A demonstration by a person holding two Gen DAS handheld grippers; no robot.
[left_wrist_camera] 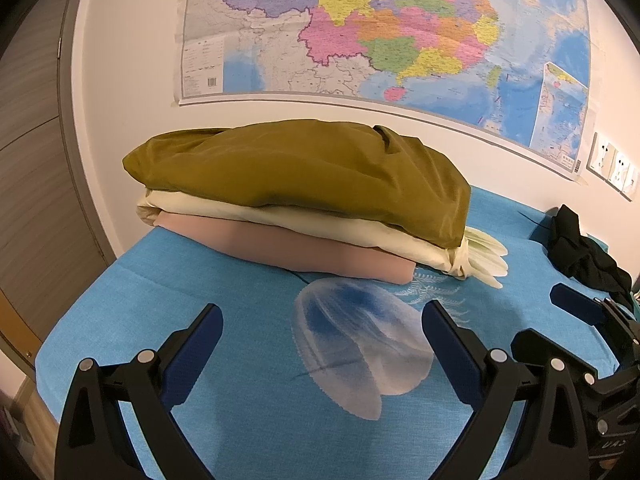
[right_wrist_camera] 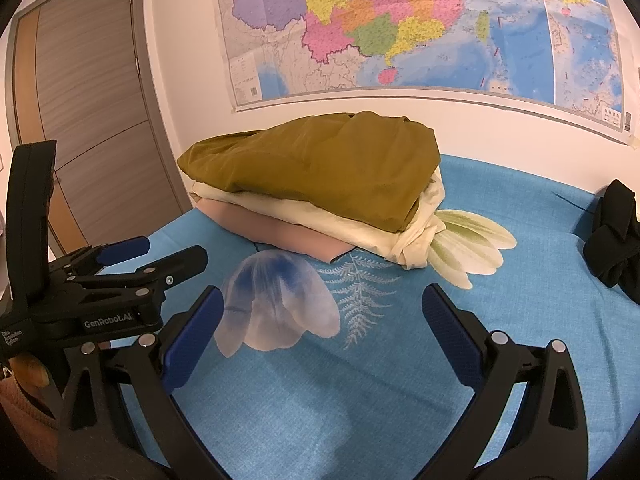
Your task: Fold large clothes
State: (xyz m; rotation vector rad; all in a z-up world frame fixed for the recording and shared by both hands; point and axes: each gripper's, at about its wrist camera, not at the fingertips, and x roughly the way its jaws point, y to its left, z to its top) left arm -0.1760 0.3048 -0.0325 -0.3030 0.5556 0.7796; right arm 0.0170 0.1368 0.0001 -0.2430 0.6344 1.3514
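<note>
1. My left tool (left_wrist_camera: pixel 322 334) hangs wide open and holds nothing.
2. My right tool (right_wrist_camera: pixel 322 320) gapes too (also nothing in it).
3. The folded clothes (left_wrist_camera: pixel 296 184) sit stacked on the blue bed (left_wrist_camera: pixel 240 420), by the wall.
4. A black garment (right_wrist_camera: pixel 612 240) lies crumpled well apart.

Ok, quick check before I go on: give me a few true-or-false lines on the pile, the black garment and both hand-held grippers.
1. The olive garment lies on top of the folded pile. True.
2. The left hand-held gripper is shut on cloth. False: it is open and holds nothing.
3. The black garment lies crumpled, apart from the pile. True.
4. The right hand-held gripper holds the black garment. False: it is open above the blue bedsheet.
5. A map hangs on the wall behind the pile. True.
</note>
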